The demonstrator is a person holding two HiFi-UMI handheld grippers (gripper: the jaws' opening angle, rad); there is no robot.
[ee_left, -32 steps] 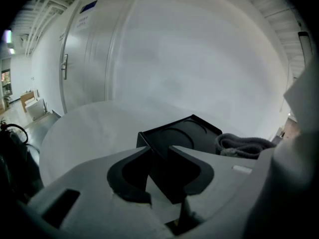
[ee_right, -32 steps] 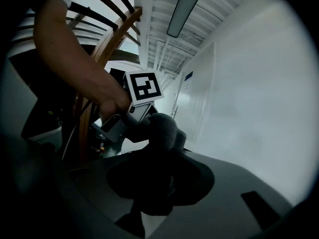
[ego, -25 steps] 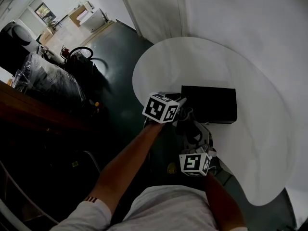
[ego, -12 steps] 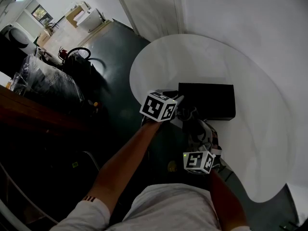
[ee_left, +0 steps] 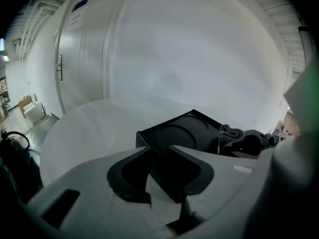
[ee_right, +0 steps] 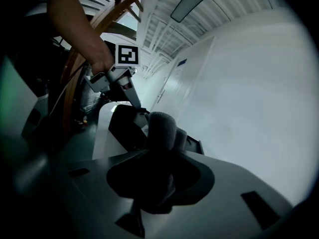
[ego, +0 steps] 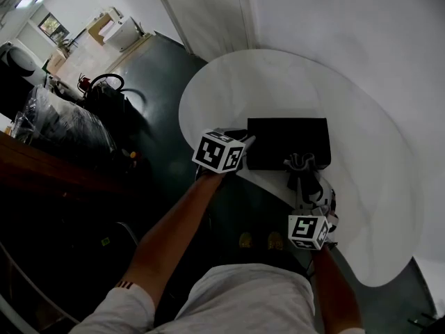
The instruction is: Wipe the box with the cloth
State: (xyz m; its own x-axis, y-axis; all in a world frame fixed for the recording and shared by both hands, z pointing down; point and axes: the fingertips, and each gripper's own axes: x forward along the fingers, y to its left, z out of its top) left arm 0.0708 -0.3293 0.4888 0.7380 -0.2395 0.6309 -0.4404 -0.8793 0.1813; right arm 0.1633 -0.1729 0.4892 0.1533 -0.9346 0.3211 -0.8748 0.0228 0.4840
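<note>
A black box (ego: 286,139) lies on the round white table (ego: 361,152). My left gripper (ego: 244,143) is at the box's left end. In the left gripper view its jaws close round the near corner of the box (ee_left: 174,133). My right gripper (ego: 303,171) comes in from the near side, shut on a grey cloth (ego: 300,162) that rests against the box's near edge, right of its middle. In the right gripper view the bunched cloth (ee_right: 162,131) sticks up between the jaws, with the box (ee_right: 127,126) and the left gripper (ee_right: 130,97) behind it.
The table's near-left rim (ego: 191,134) borders a dark green floor (ego: 156,82). White wall panels (ego: 334,19) rise behind the table. A dark wooden rail (ego: 49,162) and bagged clutter (ego: 66,120) stand at the left. The person's feet (ego: 259,241) show below the table edge.
My right gripper has slid the cloth to the right along the box's near edge, from beside the left gripper to right of the middle. The left gripper has stayed at the box's left end.
</note>
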